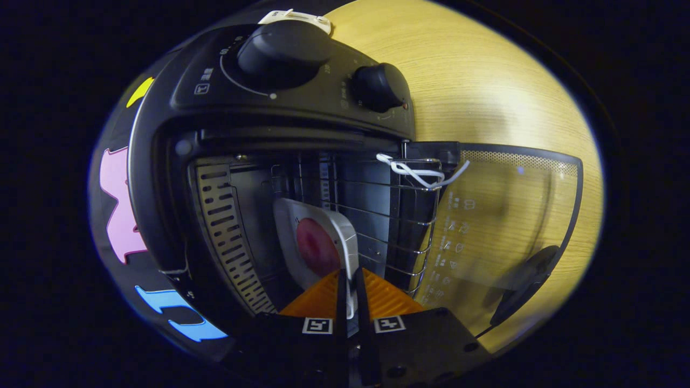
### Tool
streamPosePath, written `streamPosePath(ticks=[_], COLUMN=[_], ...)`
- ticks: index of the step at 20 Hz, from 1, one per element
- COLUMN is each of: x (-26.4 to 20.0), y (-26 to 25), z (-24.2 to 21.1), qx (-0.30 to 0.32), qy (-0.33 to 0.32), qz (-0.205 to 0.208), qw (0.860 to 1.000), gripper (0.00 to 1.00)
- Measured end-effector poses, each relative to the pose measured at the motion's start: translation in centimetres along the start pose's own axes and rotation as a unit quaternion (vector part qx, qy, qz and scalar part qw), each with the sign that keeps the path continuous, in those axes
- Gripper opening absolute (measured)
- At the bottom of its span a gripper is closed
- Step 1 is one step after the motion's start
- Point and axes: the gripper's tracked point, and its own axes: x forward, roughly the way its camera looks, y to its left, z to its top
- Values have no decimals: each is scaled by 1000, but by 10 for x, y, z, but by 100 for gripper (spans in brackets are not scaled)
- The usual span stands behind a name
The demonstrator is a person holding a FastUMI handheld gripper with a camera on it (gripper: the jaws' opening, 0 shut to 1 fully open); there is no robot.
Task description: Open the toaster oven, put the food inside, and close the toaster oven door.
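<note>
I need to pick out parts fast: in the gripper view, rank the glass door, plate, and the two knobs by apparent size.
1. Glass door, swung open.
2. Plate, its rim gripped by the jaws of the gripper.
3. Big knob.
4. Small knob.
Fisheye and nearness skew this, so the plate-versus-big-knob order is unsure.

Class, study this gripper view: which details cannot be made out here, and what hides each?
- Near rim of the plate: covered by the gripper, whose fingers pinch it.
- Food: a blurred red patch, kind unclear.
- Symbols on the glass door: too small.
- Oven back wall: in shadow.
</note>
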Motion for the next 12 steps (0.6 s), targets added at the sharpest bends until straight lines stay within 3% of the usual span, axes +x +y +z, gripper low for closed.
streamPosePath(ticks=[1, 3, 7, 9, 12], x=[0, -7, -53, -86, -128], y=[0, -6, -15, -24, -60], z=[-2, -4, -10, -12, -13], qx=[5, -7, -77, -145, -256], qy=[3, 4, 22, 24, 12], qz=[0, -4, 16, 28, 7], qw=[1000, 1000, 997, 989, 967], gripper=[20, 23, 47, 47, 49])
